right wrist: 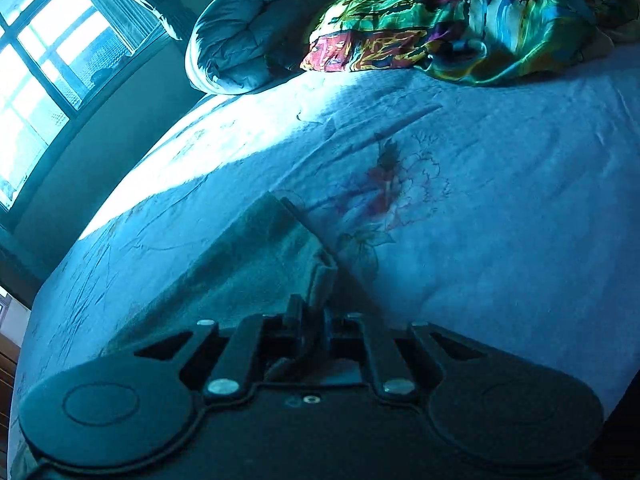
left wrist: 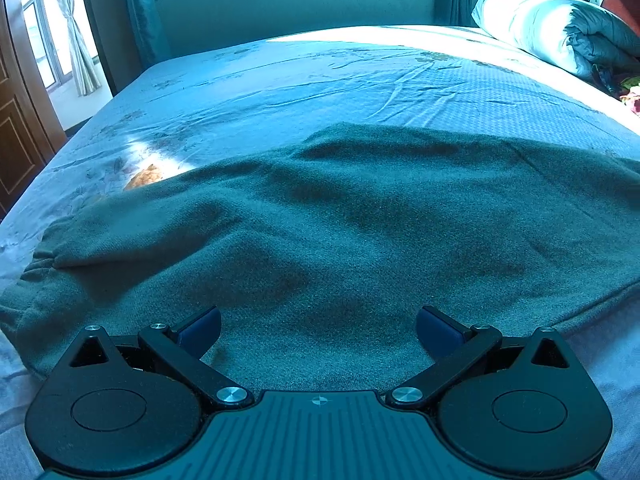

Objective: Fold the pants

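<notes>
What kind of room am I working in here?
Most likely a bedroom: the pants lie on a bed with a floral sheet, a rolled duvet near the head, and a curtained window beside it.

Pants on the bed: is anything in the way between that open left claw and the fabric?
Nothing visible. The left gripper hangs open right over the pants, with only fabric between its fingers. The right gripper already pinches a pants edge.

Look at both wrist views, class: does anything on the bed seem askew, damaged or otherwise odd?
Nothing is damaged or spilled. The pants lie rumpled on the bed sheet, not yet flat. The right gripper is shut on a bunched edge of them; the left gripper hangs open above the fabric.
</notes>
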`<control>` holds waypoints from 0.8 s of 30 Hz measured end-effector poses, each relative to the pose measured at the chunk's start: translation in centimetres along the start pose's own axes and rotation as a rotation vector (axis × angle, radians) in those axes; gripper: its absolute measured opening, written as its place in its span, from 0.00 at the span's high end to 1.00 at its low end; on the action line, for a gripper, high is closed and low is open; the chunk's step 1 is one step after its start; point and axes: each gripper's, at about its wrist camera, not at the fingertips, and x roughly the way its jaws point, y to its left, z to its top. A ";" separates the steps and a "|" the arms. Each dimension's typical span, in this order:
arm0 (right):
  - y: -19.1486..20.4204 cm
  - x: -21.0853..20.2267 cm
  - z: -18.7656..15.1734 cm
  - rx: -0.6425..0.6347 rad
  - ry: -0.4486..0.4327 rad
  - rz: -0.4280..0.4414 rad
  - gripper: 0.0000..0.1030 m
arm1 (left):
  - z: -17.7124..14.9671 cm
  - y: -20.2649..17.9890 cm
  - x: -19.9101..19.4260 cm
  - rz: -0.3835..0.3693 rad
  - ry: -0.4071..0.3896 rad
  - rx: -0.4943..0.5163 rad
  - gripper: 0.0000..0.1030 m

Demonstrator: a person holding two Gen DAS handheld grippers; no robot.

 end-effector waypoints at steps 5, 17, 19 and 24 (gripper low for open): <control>2.0 -3.5 -0.8 -0.082 -0.111 -0.038 0.83 | -0.7 1.4 -1.4 0.032 -0.037 -0.025 0.00; 13.3 -2.4 -11.5 -0.070 0.270 0.388 0.82 | -4.1 7.3 -4.4 0.100 -0.063 -0.187 0.00; 14.7 -1.9 -12.7 -0.058 0.291 0.413 0.82 | -4.6 7.9 -4.7 0.101 -0.066 -0.202 0.00; 16.1 0.3 -13.8 0.009 0.363 0.413 0.82 | -5.4 8.6 -5.0 0.098 -0.079 -0.220 0.00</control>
